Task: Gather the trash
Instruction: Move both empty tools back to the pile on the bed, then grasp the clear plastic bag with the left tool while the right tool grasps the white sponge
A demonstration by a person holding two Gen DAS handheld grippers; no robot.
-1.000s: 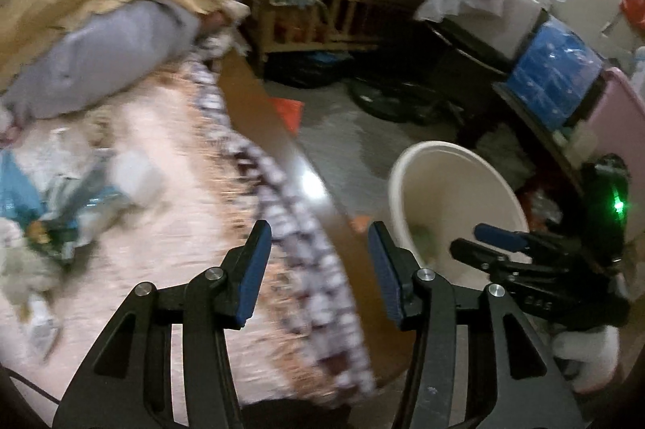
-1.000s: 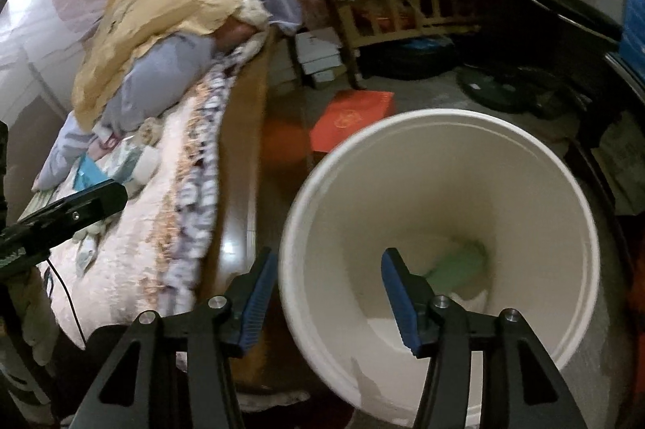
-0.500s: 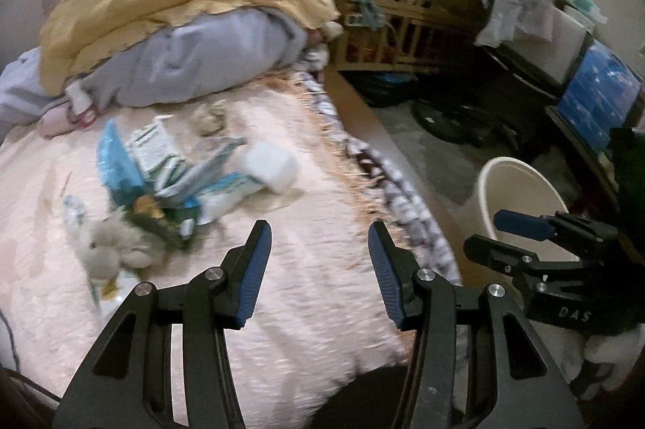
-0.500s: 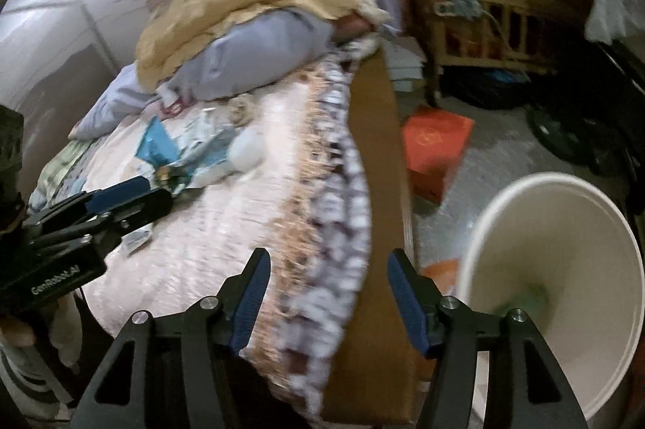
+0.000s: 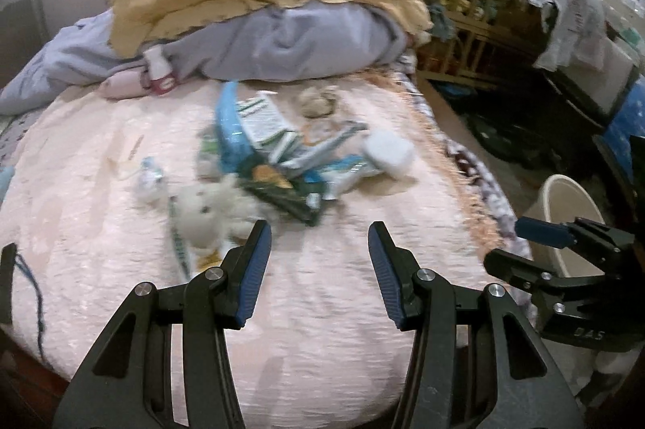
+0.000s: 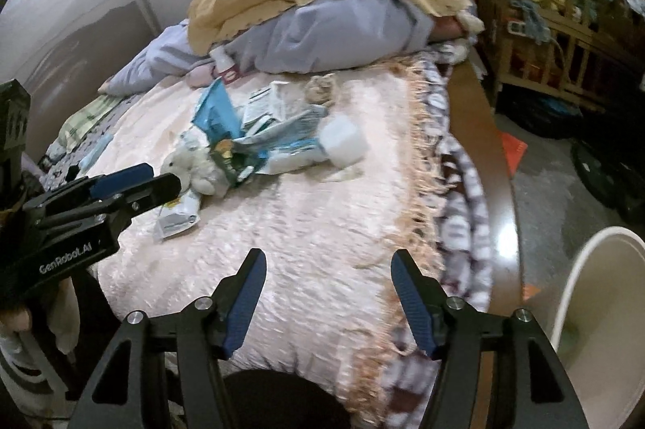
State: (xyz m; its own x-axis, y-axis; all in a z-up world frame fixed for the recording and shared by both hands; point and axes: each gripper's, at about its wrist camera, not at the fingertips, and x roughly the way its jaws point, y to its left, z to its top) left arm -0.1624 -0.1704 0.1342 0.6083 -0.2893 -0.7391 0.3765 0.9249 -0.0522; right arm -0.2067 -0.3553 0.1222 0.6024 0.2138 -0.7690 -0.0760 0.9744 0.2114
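Both claws empty — left claw (image 5: 319, 247) part-open, right claw (image 6: 328, 273) has just been opening. Trash pile (image 5: 290, 155) mid-bed, bin (image 6: 596, 308) on floor at right. Risk: grabbing plush toy (image 5: 205, 211) touching the wrappers — not trash.

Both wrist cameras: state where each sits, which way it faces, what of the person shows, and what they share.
Left wrist: on the left gripper, angled down over the bed's pink blanket; empty open jaws, right gripper alongside.
Right wrist: on the right gripper, facing likewise; jaws just opening, empty; a hand at left.
Shared: trash pile, white bucket.
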